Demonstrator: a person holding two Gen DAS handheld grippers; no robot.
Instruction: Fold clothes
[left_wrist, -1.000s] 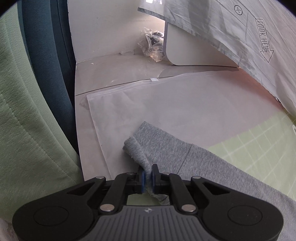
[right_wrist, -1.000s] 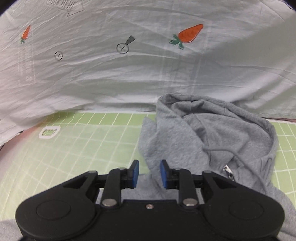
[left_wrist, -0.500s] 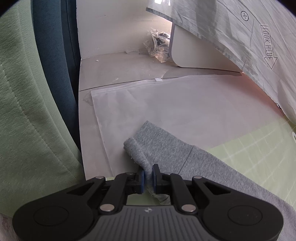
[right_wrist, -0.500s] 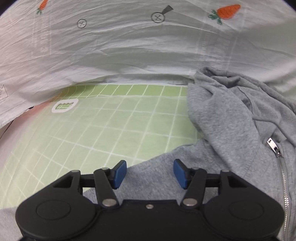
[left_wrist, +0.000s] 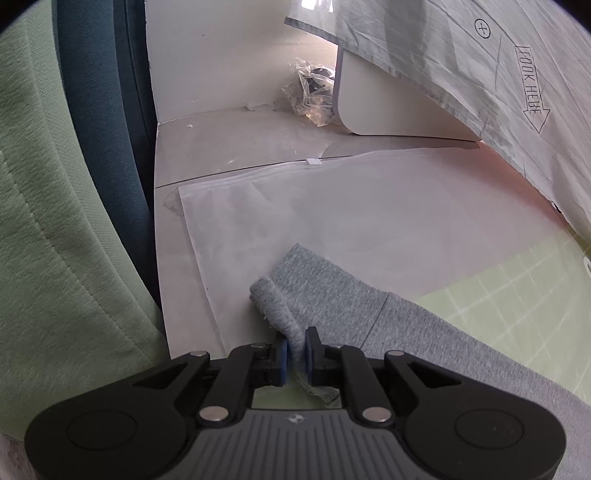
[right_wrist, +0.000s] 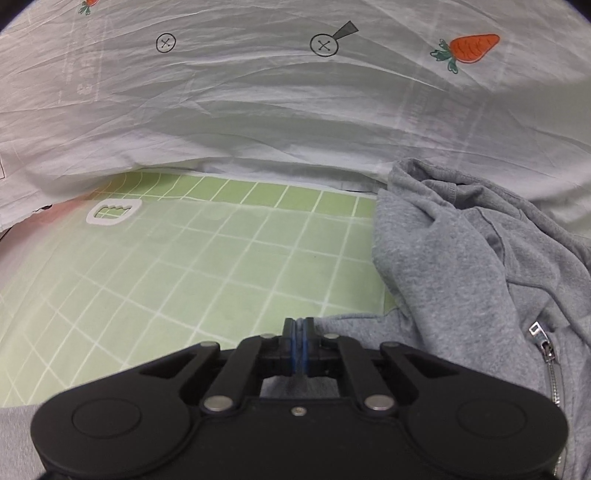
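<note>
Since the earlier frames the right claw (right_wrist: 299, 326) has travelled leftward and down, off the bunched hood and onto the near edge of the grey hoodie (right_wrist: 461, 266), and its jaws, wide half a second back, have snapped together. A thin fold of grey fabric seems caught between the blue pads, though the grip is partly hidden. The left claw (left_wrist: 296, 349) has not shifted; it pinches the sleeve cuff (left_wrist: 275, 306), its jaws easing slightly apart while cloth sits between them.

The hoodie lies spread on a green grid mat (right_wrist: 207, 266), its body and hood heaped to the right, its zipper pull (right_wrist: 535, 328) near the right edge. In the left wrist view the sleeve runs left off the mat onto a pale sheet (left_wrist: 332, 210) on the floor. A carrot-print sheet (right_wrist: 258, 103) hangs along the far side.

The step in hand looks like taking hold of sleeve and hem to begin a fold. Next, both hands probably need to lift together and carry the sleeve across the body, keeping the cloth taut.

A crumpled clear plastic bag (left_wrist: 310, 99) lies on the far floor; its contents cannot be made out.
</note>
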